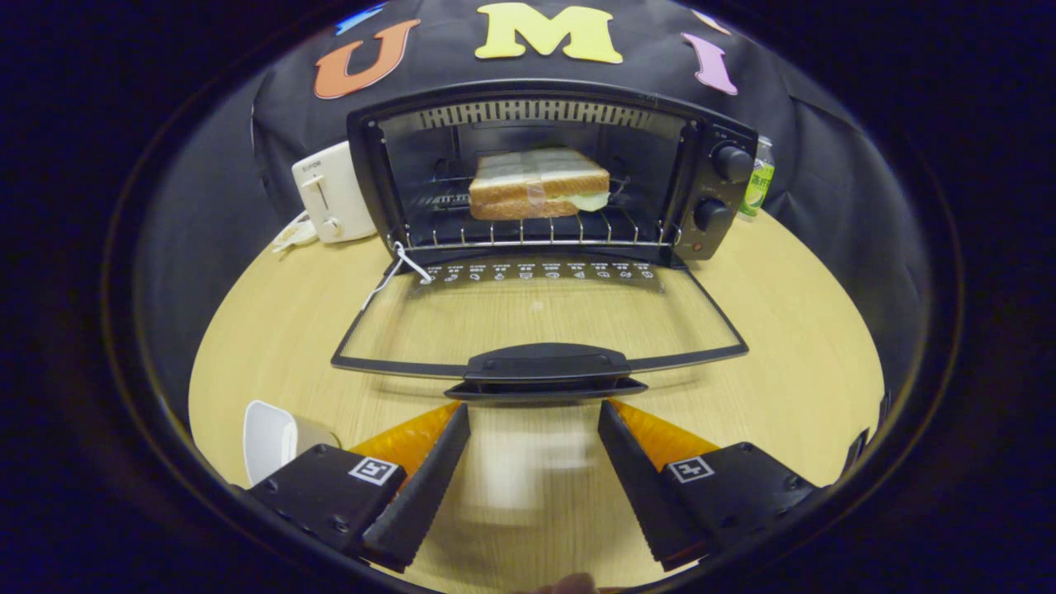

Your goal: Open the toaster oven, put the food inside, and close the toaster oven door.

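The black toaster oven (718, 148) stands at the back of the wooden table with its glass door (540, 318) folded down flat toward me. A wrapped sandwich (538, 183) lies on the wire rack (528, 231) inside the oven. The door's black handle (544, 367) is just ahead of my fingertips. My gripper (535, 412) is open, its two black fingers (429, 487) spread apart with nothing between them, slightly below and in front of the handle.
A white pop-up toaster (334, 194) stands left of the oven. A green bottle (757, 183) peeks out behind the oven's right side. A white cup-like object (268, 437) lies on the table (784, 346) beside my left finger. A white string (394, 268) hangs from the door's left hinge.
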Action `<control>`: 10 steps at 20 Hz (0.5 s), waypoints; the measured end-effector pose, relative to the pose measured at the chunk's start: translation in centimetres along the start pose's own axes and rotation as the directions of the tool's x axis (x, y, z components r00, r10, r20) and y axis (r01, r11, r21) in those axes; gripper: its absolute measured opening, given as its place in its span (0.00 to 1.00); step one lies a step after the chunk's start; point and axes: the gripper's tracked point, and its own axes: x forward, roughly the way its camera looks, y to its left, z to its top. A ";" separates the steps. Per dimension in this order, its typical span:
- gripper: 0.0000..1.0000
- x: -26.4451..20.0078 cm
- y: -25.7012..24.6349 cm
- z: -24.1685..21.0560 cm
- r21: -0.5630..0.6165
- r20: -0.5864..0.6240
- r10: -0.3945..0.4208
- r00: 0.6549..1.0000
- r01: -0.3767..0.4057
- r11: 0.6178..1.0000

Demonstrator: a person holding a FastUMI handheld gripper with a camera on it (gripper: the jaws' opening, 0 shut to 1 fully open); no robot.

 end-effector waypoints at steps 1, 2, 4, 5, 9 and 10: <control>1.00 -0.6 0.1 0.4 0.003 0.010 -0.002 1.000 0.002 1.000; 1.00 -1.2 0.1 0.7 0.002 0.021 -0.005 1.000 0.005 1.000; 1.00 -2.1 0.2 1.5 0.001 0.038 -0.006 0.999 0.006 1.000; 1.00 -2.6 0.3 2.0 0.002 0.050 -0.005 0.999 0.005 1.000; 1.00 -4.5 0.5 5.6 -0.006 0.138 -0.002 0.990 0.003 1.000; 1.00 -5.0 0.5 6.9 -0.009 0.166 -0.001 0.986 0.003 1.000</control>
